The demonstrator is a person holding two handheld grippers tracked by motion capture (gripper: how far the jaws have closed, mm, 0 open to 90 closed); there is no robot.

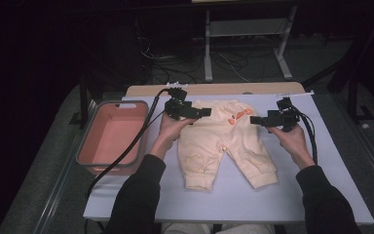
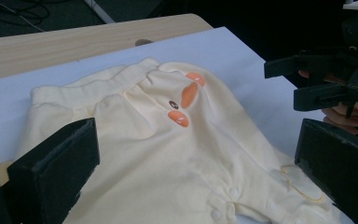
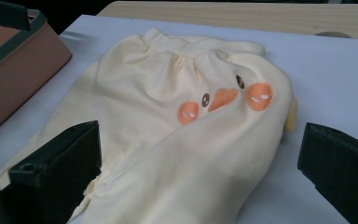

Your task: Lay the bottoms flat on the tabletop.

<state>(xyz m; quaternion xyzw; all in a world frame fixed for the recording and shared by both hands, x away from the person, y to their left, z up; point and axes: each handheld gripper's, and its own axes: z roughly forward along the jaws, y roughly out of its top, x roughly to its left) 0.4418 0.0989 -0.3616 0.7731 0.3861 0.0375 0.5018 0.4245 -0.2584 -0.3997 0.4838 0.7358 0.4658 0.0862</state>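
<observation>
The pale yellow cotton baby trousers [image 1: 225, 141], with an orange-and-brown duck face stitched near the waistband, are lying flat on the white sheet [image 1: 321, 161] that is covering the table, roughly in its middle, waistband towards the far edge and the two cuffed legs spreading towards the person. A yellow heart outline is showing on the leg at the left of the high view.

The left gripper [image 1: 205, 112] is hovering over the trousers' waistband corner at the left of the high view, its black jaws standing wide apart with nothing between them; in the left gripper view the jaws are framing the fabric below without pressing on it. The right gripper [image 1: 254, 119] is hanging just beside the opposite waistband corner, over the edge of the cloth, and its jaws are likewise gaping wide and gripping nothing. The two grippers are pointing towards each other across the waist of the garment.

A salmon-pink rectangular plastic tub with a grey rim [image 1: 111, 136] is sitting at the left edge of the sheet, near the trousers but apart from them. A strip of pale wooden tabletop [image 1: 214, 89] is showing beyond the sheet's far edge.
</observation>
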